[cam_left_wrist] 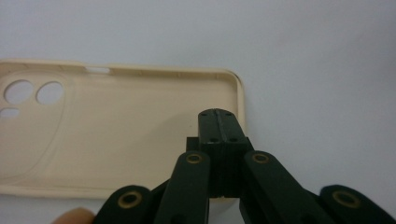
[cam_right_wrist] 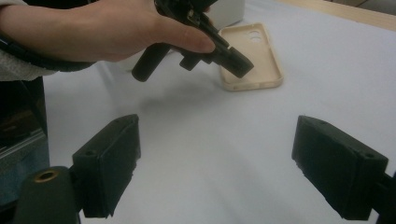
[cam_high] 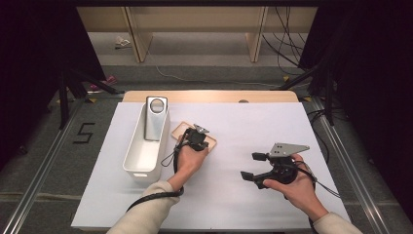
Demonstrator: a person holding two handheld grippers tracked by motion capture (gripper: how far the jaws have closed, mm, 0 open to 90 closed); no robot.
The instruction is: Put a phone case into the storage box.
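I had the left tongs [cam_left_wrist: 218,122] pressed together, tilted down over the beige phone case [cam_left_wrist: 116,135] lying flat on the surface [cam_high: 253,126]. Right tongs [cam_high: 254,166] hovered apart, well clear.

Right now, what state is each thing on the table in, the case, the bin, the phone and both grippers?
Phone case: lying flat, hollow side up, empty.
White bin: upright, open-topped.
Silver phone: leaning inside the bin at its far end, back camera ring up.
Left gripper: jaws shut together, empty, tips over the case's edge.
Right gripper: jaws wide open, empty, above the white sheet.
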